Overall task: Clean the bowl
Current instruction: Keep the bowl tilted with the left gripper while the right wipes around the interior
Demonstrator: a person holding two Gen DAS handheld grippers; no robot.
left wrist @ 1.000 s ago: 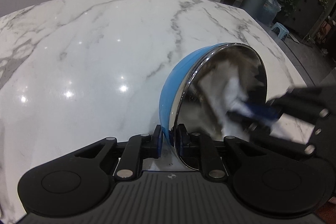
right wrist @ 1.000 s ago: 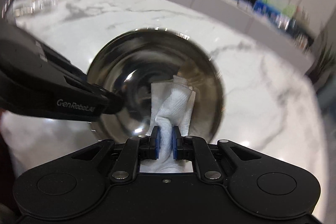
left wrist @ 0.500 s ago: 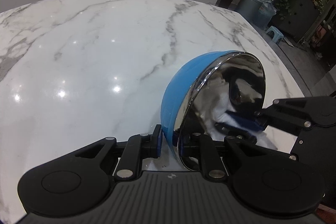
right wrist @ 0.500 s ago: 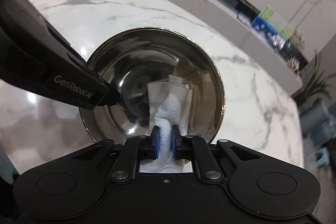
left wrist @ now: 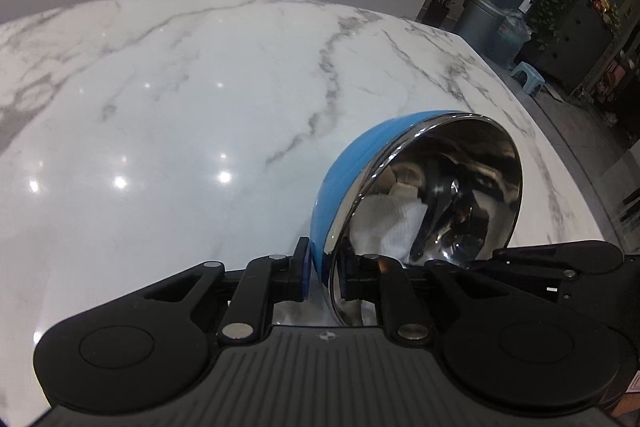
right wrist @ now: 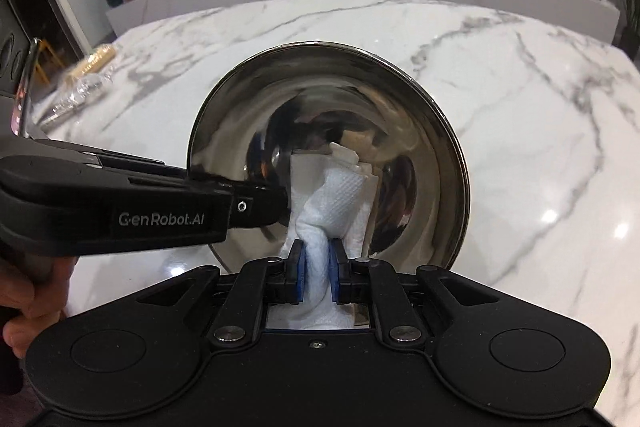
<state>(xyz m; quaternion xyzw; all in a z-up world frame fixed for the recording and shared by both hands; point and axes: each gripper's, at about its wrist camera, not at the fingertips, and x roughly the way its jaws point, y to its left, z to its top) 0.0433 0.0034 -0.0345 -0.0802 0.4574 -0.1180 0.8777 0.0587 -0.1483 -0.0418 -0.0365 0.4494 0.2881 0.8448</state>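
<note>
**Bowl tipped on edge, paper towel pressed inside**

While the left tool [left wrist: 323, 277] grips the rim of the bowl [left wrist: 340, 183], its blue pads sit one on the blue outer wall and one on the mirrored inside, pressed together on the metal edge. In the left wrist view the white marble worktop [left wrist: 180, 99] spreads out to the left, with bright ceiling lights reflected in it. The bowl stands tilted on its side near the right part of the worktop, its opening turned to the right. Inside it a white paper towel [left wrist: 396, 223] lies against the lower wall, and the steel mirrors dark shapes around it. At the right edge of this view the black body of the right tool is partly seen.

In the right wrist view a hand [right wrist: 30, 291] at the far left holds the left tool's handle, and its black arm, printed "GenRobot.AI", reaches across to the bowl's left rim. A clear plastic bag [right wrist: 80, 83] lies on the worktop behind it. In the middle, the right tool [right wrist: 318, 271] pinches the bunched paper towel between its blue pads, and the towel's free end fans up against the bowl's shiny inner wall.
</note>
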